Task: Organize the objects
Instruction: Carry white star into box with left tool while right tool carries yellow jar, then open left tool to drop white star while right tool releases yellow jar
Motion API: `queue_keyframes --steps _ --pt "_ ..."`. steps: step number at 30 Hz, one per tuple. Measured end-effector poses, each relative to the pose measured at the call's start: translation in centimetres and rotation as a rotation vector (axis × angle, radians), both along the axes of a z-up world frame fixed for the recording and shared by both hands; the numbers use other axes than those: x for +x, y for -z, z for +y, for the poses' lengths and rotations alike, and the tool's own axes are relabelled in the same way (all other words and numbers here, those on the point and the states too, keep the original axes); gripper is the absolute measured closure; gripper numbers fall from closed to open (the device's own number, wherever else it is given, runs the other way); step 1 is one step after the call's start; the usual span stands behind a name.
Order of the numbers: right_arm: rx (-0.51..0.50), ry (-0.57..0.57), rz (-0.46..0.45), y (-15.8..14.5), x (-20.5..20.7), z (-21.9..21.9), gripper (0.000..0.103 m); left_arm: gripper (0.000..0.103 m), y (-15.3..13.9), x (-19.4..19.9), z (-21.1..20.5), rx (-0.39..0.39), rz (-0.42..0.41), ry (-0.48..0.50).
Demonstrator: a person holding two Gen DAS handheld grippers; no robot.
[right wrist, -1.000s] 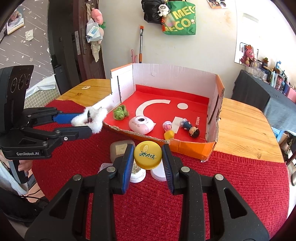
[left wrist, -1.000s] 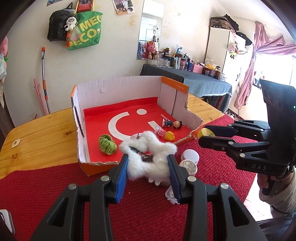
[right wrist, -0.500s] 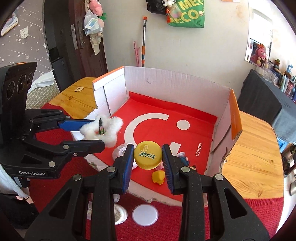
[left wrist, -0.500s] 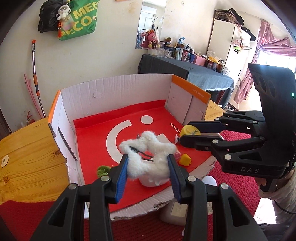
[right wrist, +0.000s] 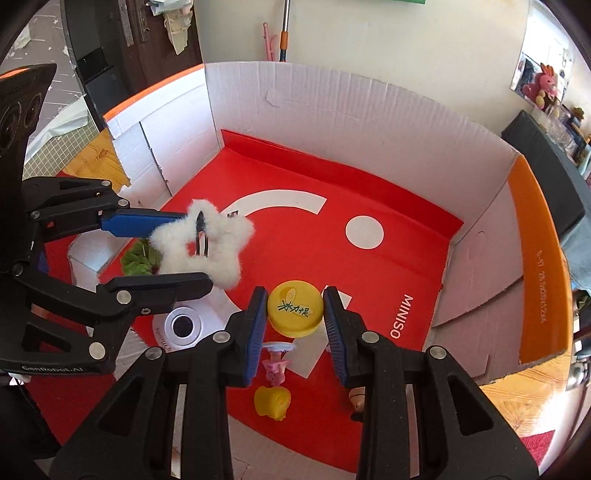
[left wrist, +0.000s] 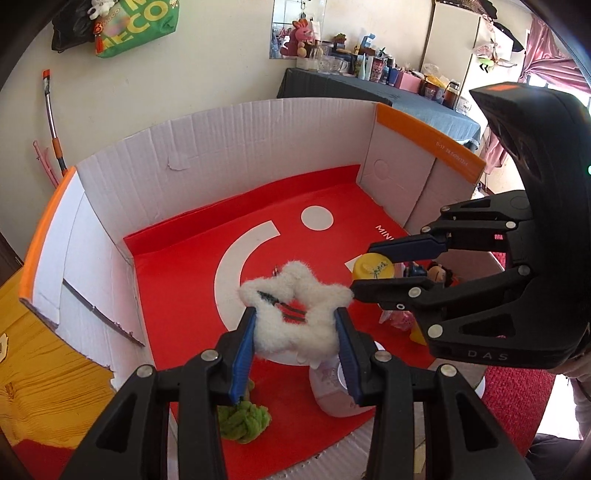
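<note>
Lived-in home: wardrobe, hanging tote bag, mirror.

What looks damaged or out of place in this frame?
The cardboard box is ragged: its near-left wall is torn away and its right flap is split. Otherwise nothing stands out; both tongs hold their items above the box floor.

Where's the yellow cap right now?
The yellow cap is clamped in the right gripper, held over the cardboard box above its red floor, right of the fluffy white star in the left gripper.
</note>
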State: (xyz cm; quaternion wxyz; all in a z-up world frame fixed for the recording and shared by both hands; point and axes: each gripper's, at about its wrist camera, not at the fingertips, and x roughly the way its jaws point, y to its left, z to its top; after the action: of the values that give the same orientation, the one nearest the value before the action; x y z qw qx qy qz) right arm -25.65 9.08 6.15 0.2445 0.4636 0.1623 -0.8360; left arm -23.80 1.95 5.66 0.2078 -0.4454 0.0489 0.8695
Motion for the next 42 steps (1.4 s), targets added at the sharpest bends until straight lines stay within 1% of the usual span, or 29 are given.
queue_keyframes --steps 8,16,22,36,42 --pt "0.027 -0.008 -0.052 0.8 -1.2 -0.2 0.073 0.06 1.4 -1.1 0.0 -0.01 -0.053 0.008" --pt "0.064 -0.01 -0.091 1.6 -1.8 -0.1 0.073 0.06 1.5 -1.1 -0.4 -0.016 -0.063 0.008" --pt "0.068 -0.01 -0.097 1.6 -1.6 0.4 0.073 0.059 1.5 -1.0 -0.8 -0.009 -0.077 0.005" --pt "0.067 -0.003 -0.109 1.6 -1.3 1.7 0.073 0.059 1.5 -1.0 -0.8 -0.01 -0.079 0.005" --pt "0.068 -0.004 -0.109 1.6 -1.3 2.1 0.073 0.059 1.5 -0.9 -1.2 0.003 -0.084 -0.005"
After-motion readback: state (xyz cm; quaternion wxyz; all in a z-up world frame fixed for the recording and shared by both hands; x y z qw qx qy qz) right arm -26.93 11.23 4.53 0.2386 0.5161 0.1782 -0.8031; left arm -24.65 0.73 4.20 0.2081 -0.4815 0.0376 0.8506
